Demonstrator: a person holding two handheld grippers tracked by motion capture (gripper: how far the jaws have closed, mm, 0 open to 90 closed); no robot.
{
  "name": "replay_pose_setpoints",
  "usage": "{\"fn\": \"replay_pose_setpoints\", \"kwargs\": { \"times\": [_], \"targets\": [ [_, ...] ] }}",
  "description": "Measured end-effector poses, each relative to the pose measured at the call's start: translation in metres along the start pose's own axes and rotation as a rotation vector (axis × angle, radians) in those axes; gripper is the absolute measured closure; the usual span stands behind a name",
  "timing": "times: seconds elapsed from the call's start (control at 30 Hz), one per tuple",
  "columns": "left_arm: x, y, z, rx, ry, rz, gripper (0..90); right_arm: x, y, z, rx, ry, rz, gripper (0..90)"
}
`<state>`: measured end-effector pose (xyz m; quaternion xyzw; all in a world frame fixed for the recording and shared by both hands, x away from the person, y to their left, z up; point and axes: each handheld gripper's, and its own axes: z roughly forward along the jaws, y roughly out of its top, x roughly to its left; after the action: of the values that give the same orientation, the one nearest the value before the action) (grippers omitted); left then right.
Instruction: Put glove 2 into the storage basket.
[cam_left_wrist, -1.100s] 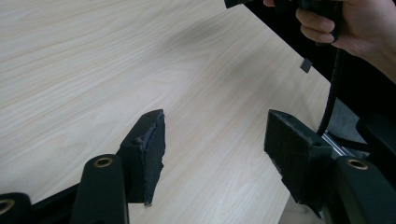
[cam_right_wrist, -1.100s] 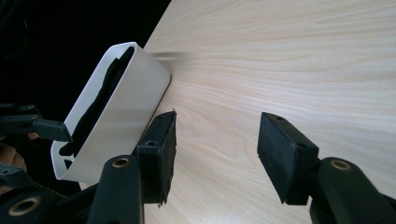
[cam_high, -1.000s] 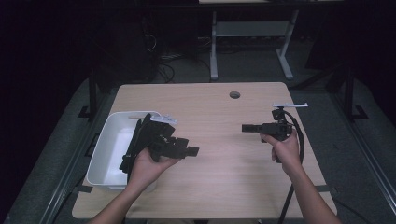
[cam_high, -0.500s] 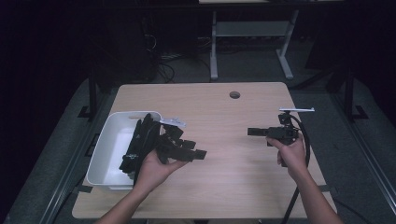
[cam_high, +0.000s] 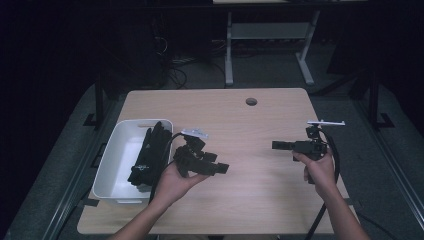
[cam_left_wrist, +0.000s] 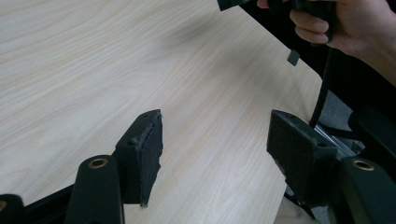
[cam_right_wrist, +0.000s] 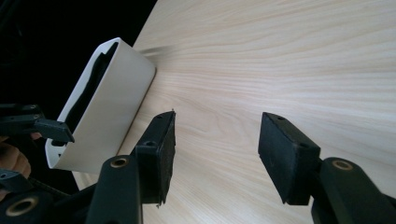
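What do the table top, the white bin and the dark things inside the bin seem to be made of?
Table top: probably wood or a wood-look laminate, matte, with pale straight grain lines. White bin: likely plastic, smooth with a slight sheen, thin walls and rounded corners. Dark things inside it: black, long and limp-looking, perhaps fabric or straps; too dark to tell for certain.

- The table (cam_high: 250, 130) lies bare between the left claw (cam_high: 222, 168) and right claw (cam_high: 278, 145), giving open passage.
- The white bin (cam_high: 112, 165), holding black straps (cam_high: 150, 155), blocks the table's left edge, just beside the left claw.
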<state>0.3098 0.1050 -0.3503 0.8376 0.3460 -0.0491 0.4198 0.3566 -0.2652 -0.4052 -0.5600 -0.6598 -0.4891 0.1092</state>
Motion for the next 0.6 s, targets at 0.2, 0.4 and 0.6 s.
{"fn": "replay_pose_setpoints", "kwargs": {
  "times": [0.2, 0.4, 0.6],
  "targets": [
    [-0.001, 0.000, 0.004, 0.007, -0.002, 0.000, 34.9, -0.007, -0.008, -0.004, 0.001, -0.008, 0.008, 45.3],
    [-0.002, -0.003, 0.008, 0.010, -0.008, -0.001, 34.0, -0.012, -0.015, -0.006, 0.003, -0.007, 0.016, 45.3],
    [-0.002, -0.008, 0.017, 0.030, -0.013, 0.000, 33.3, -0.013, -0.021, -0.010, 0.005, -0.012, 0.019, 45.3]
  ]
}}
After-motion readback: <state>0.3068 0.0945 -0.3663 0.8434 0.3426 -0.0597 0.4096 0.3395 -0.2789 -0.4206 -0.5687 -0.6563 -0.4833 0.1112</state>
